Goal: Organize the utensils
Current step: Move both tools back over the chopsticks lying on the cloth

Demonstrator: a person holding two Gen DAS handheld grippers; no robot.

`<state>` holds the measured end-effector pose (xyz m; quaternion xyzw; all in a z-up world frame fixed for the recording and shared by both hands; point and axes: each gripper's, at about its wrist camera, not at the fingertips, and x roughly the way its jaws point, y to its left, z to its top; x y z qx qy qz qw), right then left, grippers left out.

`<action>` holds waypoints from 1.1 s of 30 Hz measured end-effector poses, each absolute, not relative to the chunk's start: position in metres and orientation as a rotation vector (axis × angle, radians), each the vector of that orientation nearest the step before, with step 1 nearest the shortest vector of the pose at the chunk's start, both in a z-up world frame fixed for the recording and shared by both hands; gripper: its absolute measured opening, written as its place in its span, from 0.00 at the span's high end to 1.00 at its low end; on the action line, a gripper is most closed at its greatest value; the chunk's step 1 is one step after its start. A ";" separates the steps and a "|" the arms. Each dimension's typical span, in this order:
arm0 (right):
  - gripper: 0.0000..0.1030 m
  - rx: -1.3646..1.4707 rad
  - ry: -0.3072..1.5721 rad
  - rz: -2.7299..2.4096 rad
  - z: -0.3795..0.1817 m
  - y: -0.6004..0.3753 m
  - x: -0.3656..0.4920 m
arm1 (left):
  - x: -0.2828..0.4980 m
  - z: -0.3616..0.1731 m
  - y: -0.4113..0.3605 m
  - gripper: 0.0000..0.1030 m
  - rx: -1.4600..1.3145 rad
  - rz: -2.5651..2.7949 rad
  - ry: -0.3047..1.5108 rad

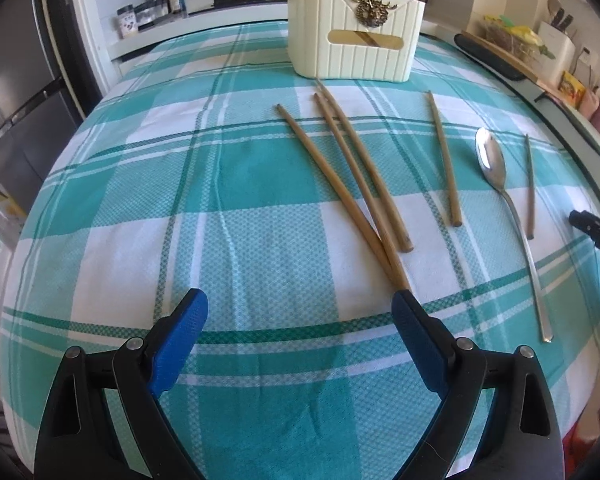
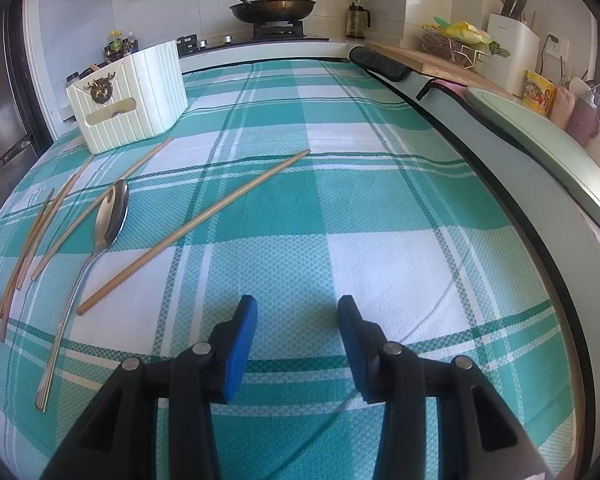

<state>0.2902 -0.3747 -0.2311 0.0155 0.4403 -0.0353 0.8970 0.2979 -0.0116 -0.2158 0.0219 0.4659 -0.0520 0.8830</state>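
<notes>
My left tool (image 1: 300,312) gapes released beside loose chopsticks (image 1: 340,172) and a spoon (image 1: 496,176); my right tool (image 2: 297,320) hovers empty, part-open, over the checked tabletop (image 2: 340,208).

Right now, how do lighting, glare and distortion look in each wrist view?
Left wrist: strong fisheye bulge, dark vignetted corners, a glare spot in the spoon bowl, sharp chopsticks. Right wrist: same curvature bending the table edge, even daylight, a soft shadow under the right gripper.
</notes>
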 end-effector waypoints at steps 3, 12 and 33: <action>0.59 0.032 0.912 -0.073 -0.231 -0.375 0.290 | 0.303 -0.219 -0.016 0.09 0.032 -0.118 0.979; 0.59 0.029 0.911 -0.074 -0.231 -0.375 0.290 | 0.309 -0.215 -0.018 0.09 -0.024 -0.129 0.973; 0.58 0.032 0.908 -0.069 -0.231 -0.375 0.289 | 0.337 -0.221 -0.009 0.07 -0.006 0.023 1.007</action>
